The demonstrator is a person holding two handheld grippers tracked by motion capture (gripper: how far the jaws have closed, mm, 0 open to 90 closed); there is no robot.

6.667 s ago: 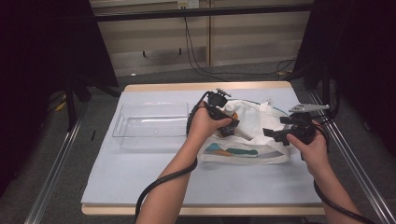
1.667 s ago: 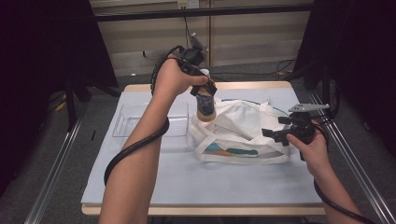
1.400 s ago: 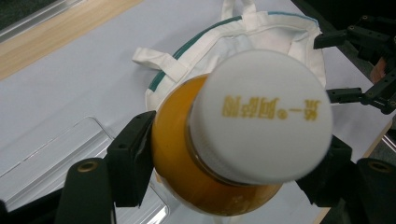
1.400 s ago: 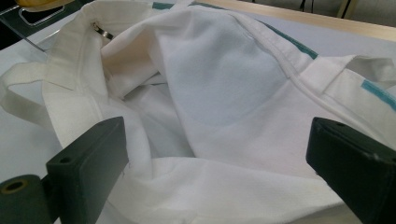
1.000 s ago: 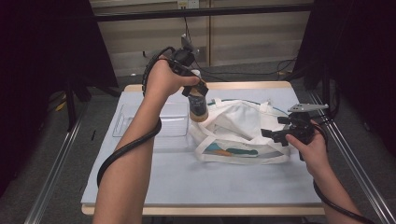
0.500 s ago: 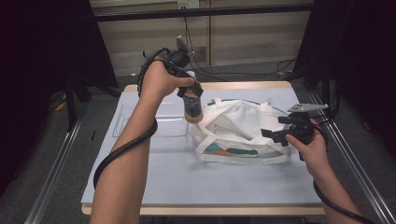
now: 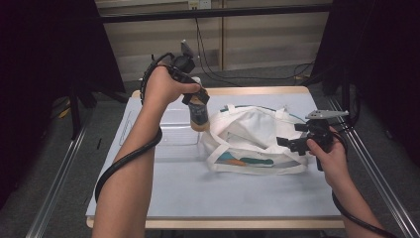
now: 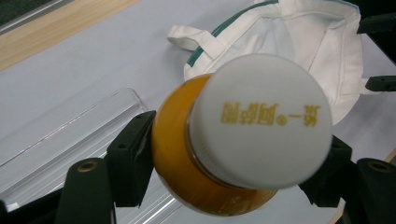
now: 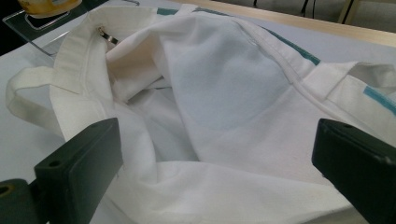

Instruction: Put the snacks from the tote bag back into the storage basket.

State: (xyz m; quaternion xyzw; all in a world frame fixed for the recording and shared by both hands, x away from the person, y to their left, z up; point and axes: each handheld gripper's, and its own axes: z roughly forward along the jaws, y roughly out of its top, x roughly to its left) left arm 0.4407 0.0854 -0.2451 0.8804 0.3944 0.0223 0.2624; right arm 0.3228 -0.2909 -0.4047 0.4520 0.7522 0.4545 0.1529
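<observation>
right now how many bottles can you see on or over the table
1. The orange bottle with a white cap is held off the table in the left gripper, between the clear tray and the white bag. The bag could hide more inside.

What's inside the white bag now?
Looking into the white bag, there are just folds of its own cloth and a small metal clip near the rim. The bottom is hidden by the folds.
</observation>
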